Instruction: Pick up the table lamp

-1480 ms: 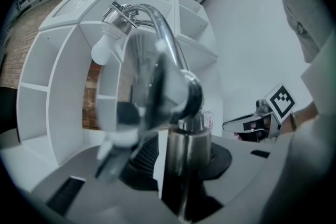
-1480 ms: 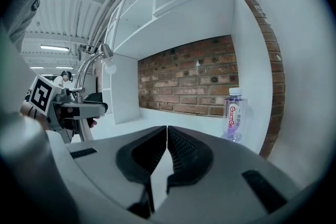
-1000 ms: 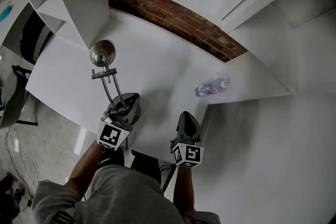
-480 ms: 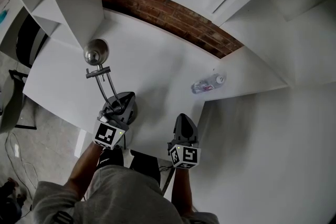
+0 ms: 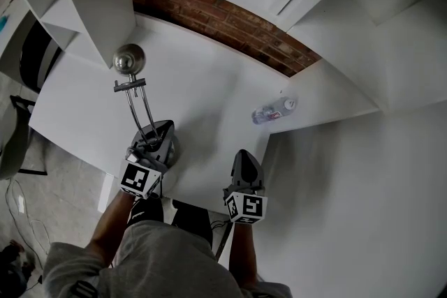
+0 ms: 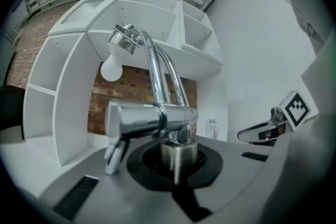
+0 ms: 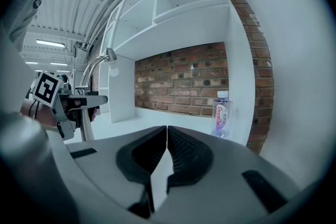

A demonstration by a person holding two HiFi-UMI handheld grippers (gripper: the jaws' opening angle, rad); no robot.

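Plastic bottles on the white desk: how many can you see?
1. A clear plastic bottle with a white cap stands upright on the white desk, right rear, near the brick wall. The white shelf unit's compartments are only partly visible, so others may be hidden.

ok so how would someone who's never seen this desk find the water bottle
Start at the white desk against the brick wall and go to its right end. There stands a clear water bottle with a white cap and pink lettering, the only see-through thing; the table lamp at the left is chrome.
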